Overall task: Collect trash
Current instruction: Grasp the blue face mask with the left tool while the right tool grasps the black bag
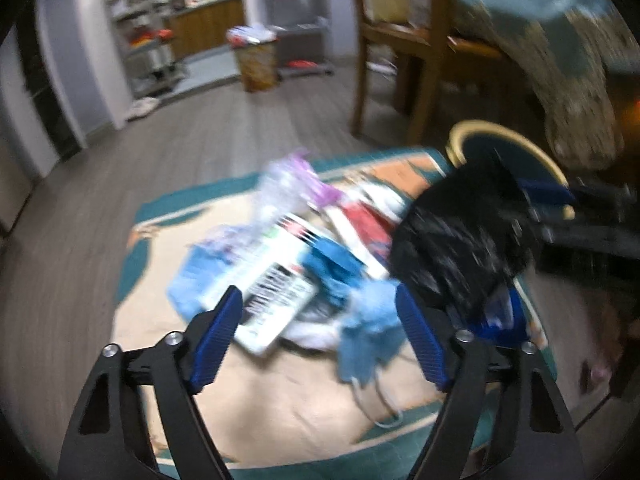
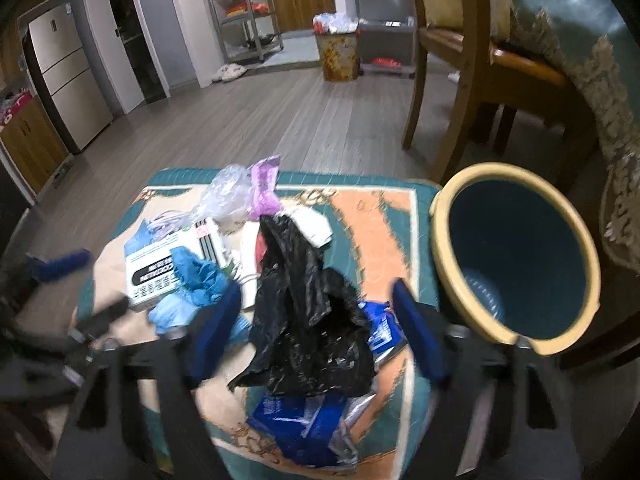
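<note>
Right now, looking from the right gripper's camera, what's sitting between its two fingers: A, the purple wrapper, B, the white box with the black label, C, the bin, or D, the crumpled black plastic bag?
D: the crumpled black plastic bag lies on the mat between the fingers of the right gripper; the pads do not press on it.

Left hand-held gripper [image 1: 320,324] hangs over the patterned teal-and-beige rug [image 1: 280,400], jaws apart, nothing pinched. Between the blue pads: a white printed cardboard box [image 1: 276,292] and crumpled light-blue gloves [image 1: 370,328]. Black plastic bag [image 1: 460,240] sits right, against the cream-rimmed round bin [image 1: 516,140].
</note>
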### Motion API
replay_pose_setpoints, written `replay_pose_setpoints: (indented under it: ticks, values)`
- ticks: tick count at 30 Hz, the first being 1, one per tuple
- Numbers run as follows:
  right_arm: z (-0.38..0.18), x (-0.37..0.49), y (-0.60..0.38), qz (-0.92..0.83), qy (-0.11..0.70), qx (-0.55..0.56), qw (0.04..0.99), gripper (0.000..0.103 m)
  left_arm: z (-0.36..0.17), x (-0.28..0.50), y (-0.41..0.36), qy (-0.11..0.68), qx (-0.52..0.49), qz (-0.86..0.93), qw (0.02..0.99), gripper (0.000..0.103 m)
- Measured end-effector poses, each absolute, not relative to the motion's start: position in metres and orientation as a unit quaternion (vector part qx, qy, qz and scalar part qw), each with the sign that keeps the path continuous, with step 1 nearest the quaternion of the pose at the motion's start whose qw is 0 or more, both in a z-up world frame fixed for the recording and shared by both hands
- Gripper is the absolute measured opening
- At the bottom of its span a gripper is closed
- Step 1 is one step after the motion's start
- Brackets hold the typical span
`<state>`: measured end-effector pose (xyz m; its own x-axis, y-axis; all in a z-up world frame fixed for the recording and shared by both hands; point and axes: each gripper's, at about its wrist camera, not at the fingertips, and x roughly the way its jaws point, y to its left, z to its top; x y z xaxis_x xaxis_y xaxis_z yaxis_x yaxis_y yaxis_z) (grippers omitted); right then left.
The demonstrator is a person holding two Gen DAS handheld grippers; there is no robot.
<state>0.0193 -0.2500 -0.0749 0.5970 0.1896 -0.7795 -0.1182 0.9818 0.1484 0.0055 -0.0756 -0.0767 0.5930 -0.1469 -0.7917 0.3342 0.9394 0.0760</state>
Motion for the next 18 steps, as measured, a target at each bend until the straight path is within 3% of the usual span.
replay_pose_setpoints:
  ticks: [2,4,6,11,18]
  values:
    - [-0.075,0.019,-0.248,0.092,0.443,0.041,0.891,0.032,-0.090,0.003,-0.090,0.442,0.130,-0.155,0.874,0.068]
    - [-0.075,0.019,-0.248,0.093,0.444,0.040,0.890,0.017,-0.101,0.002,-0.099,0.454,0.148,-0.164,0.863,0.061]
    - [-0.072,0.018,-0.250,0.092,0.440,0.045,0.892,0.014,-0.109,0.001,-0.105,0.461,0.160,-0.167,0.857,0.055]
    - [-0.064,0.016,-0.254,0.098,0.428,0.060,0.896,0.009,-0.116,0.001,-0.108,0.472,0.184,-0.162,0.847,0.021]
    - [-0.038,0.012,-0.256,0.122,0.396,0.073,0.907,0.006,-0.076,-0.012,-0.094,0.450,0.139,-0.172,0.865,0.015]
